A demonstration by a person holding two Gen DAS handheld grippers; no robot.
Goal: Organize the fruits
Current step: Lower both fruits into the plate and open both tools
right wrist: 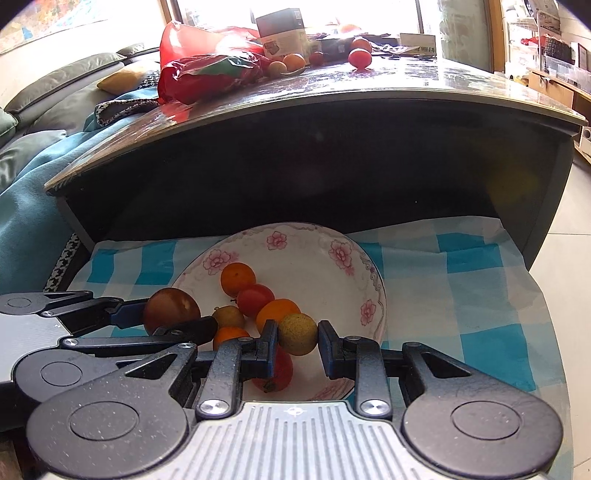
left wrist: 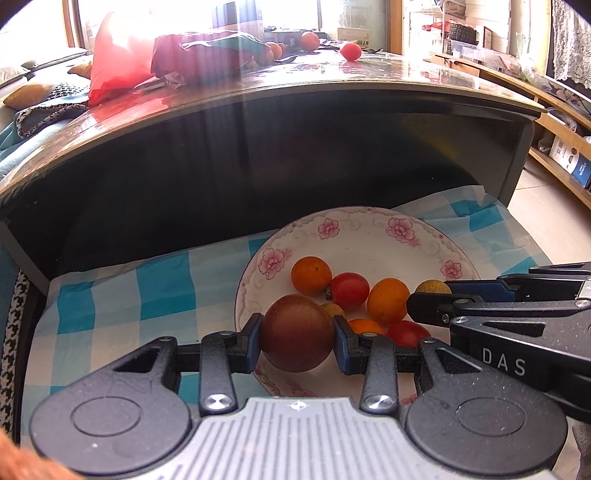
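Note:
A white floral plate (left wrist: pixel 365 236) (right wrist: pixel 317 254) lies on a blue checked cloth (left wrist: pixel 122 295) (right wrist: pixel 461 302). It holds oranges (left wrist: pixel 311 276) (right wrist: pixel 238 278), red tomatoes (left wrist: pixel 349 290) (right wrist: pixel 255 300) and other small fruits. My left gripper (left wrist: pixel 298 334) (right wrist: pixel 162 314) is shut on a dark brown round fruit (left wrist: pixel 297 332) (right wrist: pixel 171 309) over the plate's near left rim. My right gripper (right wrist: pixel 297 339) is shut on a small yellow-green fruit (right wrist: pixel 297 333) (left wrist: pixel 432 286) over the plate's near right part.
A dark table (left wrist: pixel 332 92) (right wrist: pixel 406 85) overhangs behind the plate. On it lie a red bag (left wrist: pixel 122 62) (right wrist: pixel 207 70), more oranges (left wrist: pixel 309 40) and tomatoes (left wrist: pixel 350 51) (right wrist: pixel 360 57), and a box (right wrist: pixel 282 33). A sofa (right wrist: pixel 55 85) is left, shelves (left wrist: pixel 554 122) right.

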